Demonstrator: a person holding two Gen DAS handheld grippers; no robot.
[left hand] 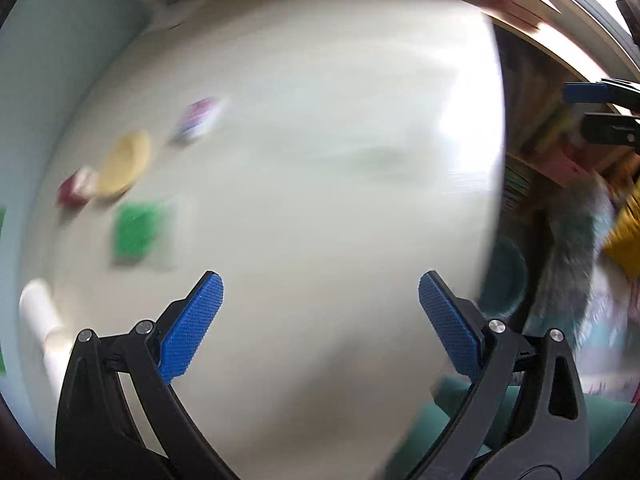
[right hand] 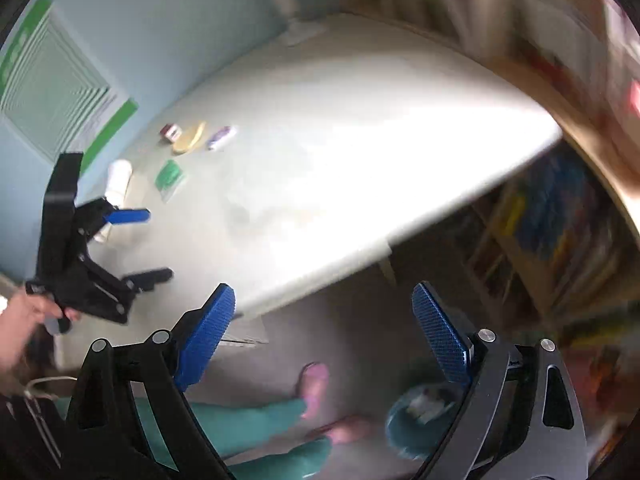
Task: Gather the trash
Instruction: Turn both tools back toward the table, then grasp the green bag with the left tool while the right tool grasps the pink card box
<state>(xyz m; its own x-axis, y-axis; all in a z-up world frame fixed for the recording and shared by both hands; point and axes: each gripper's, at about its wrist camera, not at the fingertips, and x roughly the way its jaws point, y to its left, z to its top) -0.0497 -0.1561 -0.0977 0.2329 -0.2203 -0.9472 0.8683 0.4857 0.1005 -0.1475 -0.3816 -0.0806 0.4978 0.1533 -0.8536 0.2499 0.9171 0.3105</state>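
Both views are motion-blurred. Several trash items lie at the far left of a white table [left hand: 320, 120]: a green packet [left hand: 138, 232], a yellow round piece [left hand: 126, 164], a red-and-white wrapper [left hand: 76, 188], a purple-and-white wrapper [left hand: 198, 118] and a white tube [left hand: 40, 312]. My left gripper [left hand: 320, 320] is open and empty above the table, well right of them. My right gripper [right hand: 324, 336] is open and empty, off the table's near edge, above the floor. A teal bin [right hand: 416, 424] with some trash inside stands on the floor below it. The left gripper [right hand: 132, 240] also shows in the right wrist view, open, near the white tube [right hand: 118, 180].
A light blue wall [right hand: 160, 20] runs along the table's left side. Bookshelves [right hand: 560, 220] stand to the right of the table. The person's legs in teal trousers and pink slippers [right hand: 316, 384] are on the floor beside the bin.
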